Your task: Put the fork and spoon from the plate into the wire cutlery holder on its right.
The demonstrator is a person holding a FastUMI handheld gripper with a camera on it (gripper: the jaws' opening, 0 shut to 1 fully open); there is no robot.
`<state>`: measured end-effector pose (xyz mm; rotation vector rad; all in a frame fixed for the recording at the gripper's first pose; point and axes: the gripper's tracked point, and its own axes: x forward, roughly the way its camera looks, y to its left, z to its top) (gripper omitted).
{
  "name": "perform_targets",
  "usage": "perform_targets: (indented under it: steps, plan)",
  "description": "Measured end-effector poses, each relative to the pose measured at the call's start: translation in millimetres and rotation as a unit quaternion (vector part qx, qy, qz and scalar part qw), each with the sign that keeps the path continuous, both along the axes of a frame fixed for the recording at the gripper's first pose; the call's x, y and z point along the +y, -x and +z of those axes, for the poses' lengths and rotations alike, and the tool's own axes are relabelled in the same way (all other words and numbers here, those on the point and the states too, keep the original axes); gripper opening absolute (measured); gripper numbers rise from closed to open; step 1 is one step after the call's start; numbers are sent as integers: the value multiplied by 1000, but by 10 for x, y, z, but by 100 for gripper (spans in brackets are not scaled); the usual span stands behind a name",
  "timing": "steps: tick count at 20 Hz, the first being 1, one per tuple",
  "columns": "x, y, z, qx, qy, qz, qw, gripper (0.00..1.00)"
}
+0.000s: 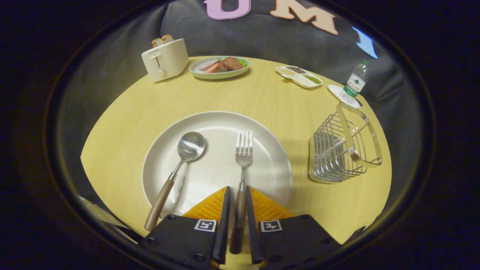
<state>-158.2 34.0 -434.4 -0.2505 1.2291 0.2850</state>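
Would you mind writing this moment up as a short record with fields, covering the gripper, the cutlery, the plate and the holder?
gripper: gripper closed around the fork's wooden handle, one finger on each side; contact looks firm
fork: fork lying on the plate, tines pointing away from the fingers
spoon: spoon on the plate beside the fork, bowl up, handle end past the rim
plate: white plate on the yellow table
holder: wire cutlery holder upright, apart from the plate, nothing in it
progress: neither utensil moved yet
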Motion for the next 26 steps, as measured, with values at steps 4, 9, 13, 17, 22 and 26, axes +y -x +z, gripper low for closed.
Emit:
perform_targets:
  steps: [4,9,13,17,22,26]
  plan:
    - [-44,-13,2,8,5,-10,1000,14]
    - [-71,20,36,23,1,-9,1000,8]
    - [-86,-70,188,25,1,3,1000,8]
    - [-106,-212,372,19,2,17,1000,8]
    - [-239,-395,567,16,7,21,1000,8]
    - [-390,-583,744,5,8,8,1000,7]
